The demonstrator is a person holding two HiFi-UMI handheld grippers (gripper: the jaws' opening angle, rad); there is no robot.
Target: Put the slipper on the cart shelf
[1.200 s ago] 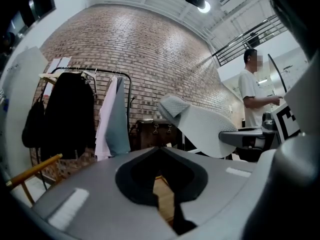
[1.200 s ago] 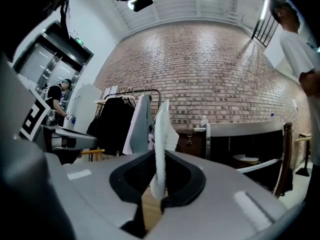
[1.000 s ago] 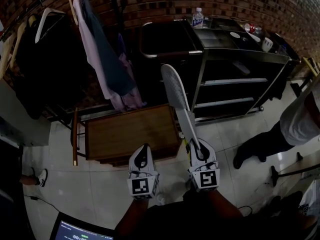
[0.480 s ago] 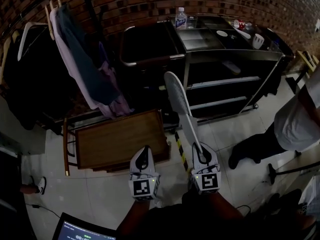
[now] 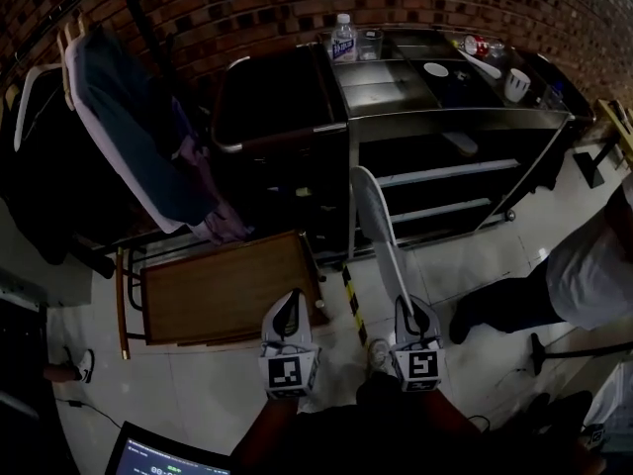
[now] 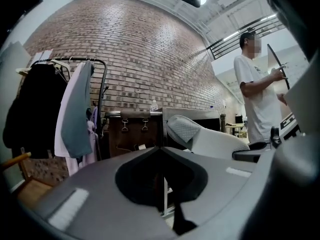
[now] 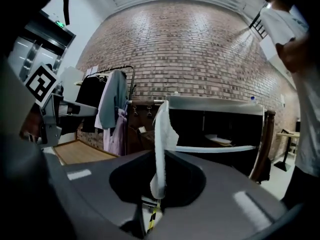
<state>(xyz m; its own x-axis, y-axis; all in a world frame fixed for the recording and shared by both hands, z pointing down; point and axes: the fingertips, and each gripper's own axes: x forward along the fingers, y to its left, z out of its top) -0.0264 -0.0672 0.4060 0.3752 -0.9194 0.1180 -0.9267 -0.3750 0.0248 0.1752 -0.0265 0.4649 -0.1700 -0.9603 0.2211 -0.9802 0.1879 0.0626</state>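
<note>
A long white slipper (image 5: 376, 228) sticks up and away from my right gripper (image 5: 406, 307), which is shut on its heel end; its toe points at the black metal cart (image 5: 447, 117). In the right gripper view the slipper (image 7: 160, 134) stands edge-on between the jaws, in front of the cart's shelves (image 7: 216, 148). A pale slipper-like thing (image 5: 460, 142) lies on the upper shelf. My left gripper (image 5: 287, 303) hangs beside the right one, shut with nothing in it. From the left gripper view (image 6: 160, 150) the held slipper (image 6: 200, 138) shows to the right.
A low wooden table (image 5: 220, 287) stands left of the cart. A clothes rack with hanging garments (image 5: 129, 137) fills the left. A person (image 5: 584, 265) stands at the right. The cart top carries a water bottle (image 5: 343, 40), cups and a dish. Yellow-black tape (image 5: 351, 305) marks the floor.
The cart has come nearer and more to the middle of the head view. The right gripper and slipper have shifted slightly right, toward the shelves. Both grippers stay shut.
</note>
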